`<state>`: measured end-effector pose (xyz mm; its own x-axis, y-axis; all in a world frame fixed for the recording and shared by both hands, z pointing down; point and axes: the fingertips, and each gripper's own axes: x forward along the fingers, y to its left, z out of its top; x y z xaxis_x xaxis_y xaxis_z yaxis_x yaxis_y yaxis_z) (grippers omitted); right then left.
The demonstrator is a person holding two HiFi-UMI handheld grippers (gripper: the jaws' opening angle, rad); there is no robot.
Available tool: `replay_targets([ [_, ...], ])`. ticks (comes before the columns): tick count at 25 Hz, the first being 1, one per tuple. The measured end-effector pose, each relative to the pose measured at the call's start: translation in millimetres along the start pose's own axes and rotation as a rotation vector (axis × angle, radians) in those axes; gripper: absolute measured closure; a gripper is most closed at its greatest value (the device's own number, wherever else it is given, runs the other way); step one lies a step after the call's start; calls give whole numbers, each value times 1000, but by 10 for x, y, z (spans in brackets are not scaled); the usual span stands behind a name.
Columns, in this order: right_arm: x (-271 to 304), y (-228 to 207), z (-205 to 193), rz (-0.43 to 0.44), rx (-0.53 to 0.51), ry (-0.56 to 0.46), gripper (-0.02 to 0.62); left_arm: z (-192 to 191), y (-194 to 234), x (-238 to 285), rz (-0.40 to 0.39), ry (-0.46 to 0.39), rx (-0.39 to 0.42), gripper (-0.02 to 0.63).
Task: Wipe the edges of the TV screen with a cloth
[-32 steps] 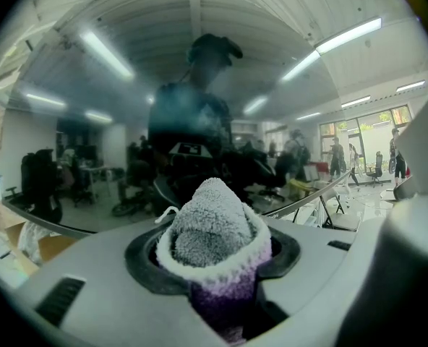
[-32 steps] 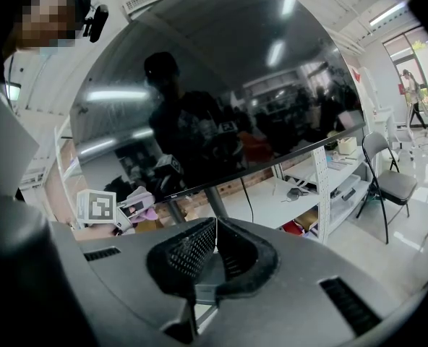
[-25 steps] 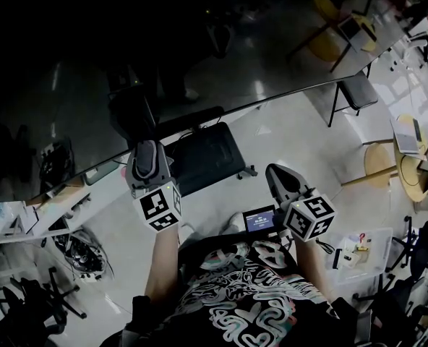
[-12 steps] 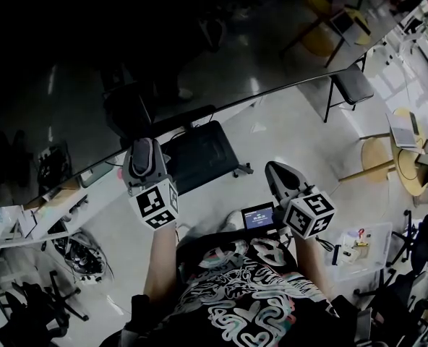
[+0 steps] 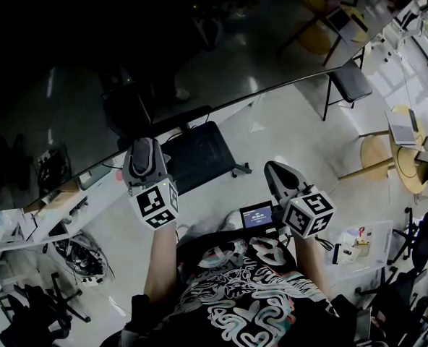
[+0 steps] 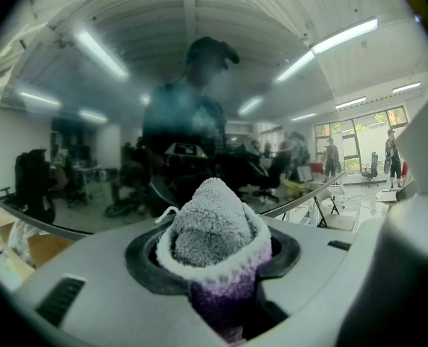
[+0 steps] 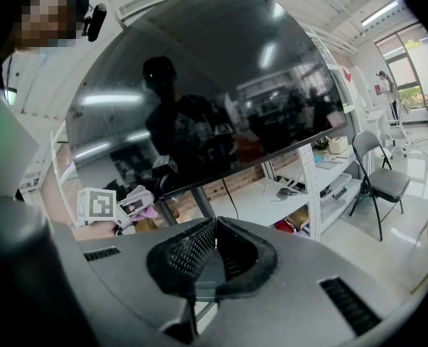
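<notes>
Left tongs [image 5: 143,152] clamp the cloth [image 6: 210,230] near the TV screen [image 5: 69,100] lower edge; right tongs [image 7: 212,255] closed, empty, below the screen. Risk: cloth slips back, hard tips scrape glass, or wipe drifts off the edge

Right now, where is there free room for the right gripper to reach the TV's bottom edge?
Open floor between the black chair and the folding chair, below the TV. Crowded: cluttered shelves left of the left gripper holding the cloth.
</notes>
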<state>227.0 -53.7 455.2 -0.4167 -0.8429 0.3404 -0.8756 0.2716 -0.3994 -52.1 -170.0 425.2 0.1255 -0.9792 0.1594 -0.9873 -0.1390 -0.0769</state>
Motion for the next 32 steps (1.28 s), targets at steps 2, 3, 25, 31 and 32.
replay_targets([
  [2, -11, -29, 4, -2, 2, -1, 566, 2, -32, 15, -2, 1, -1, 402],
  [3, -21, -41, 6, -3, 4, -1, 566, 3, -48, 18, -3, 1, -2, 402],
  [25, -300, -372, 100, -43, 26, -38, 566, 78, -483, 145, -55, -1, 11, 400],
  [31, -433, -493, 120, -62, 34, -54, 566, 109, -691, 179, -84, 0, -4, 402],
  [32, -447, -498, 122, -63, 35, -57, 566, 110, -724, 183, -91, 0, -4, 402],
])
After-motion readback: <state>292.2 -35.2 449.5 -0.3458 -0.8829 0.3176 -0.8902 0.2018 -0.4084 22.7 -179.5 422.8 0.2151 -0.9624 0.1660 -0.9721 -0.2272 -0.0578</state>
